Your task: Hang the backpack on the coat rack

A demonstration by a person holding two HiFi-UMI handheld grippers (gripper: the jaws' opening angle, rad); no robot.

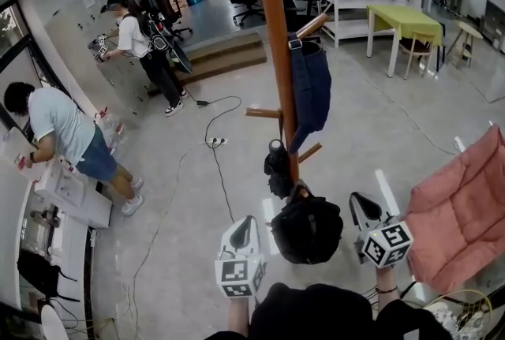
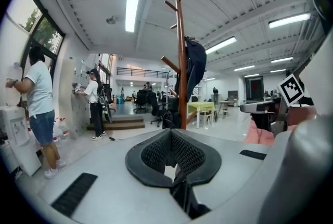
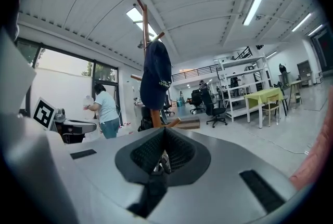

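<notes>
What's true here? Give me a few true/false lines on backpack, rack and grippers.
1. The backpack hangs on a rack peg. False: both grippers hold it, below the pegs.
2. The left gripper is open. False: it is shut on a backpack strap.
3. The right gripper is shut on a strap. True.
4. A blue garment hangs on the rack. True.
5. The pink cloth lies on the left gripper's side. False: it is on the right.

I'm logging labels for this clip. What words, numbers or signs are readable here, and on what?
No word or number can be read in any view.
Navy jacket: small pale print low on it, too small to read.
Marker cube at left, marker cube at right: black-and-white squares, no letters.
</notes>
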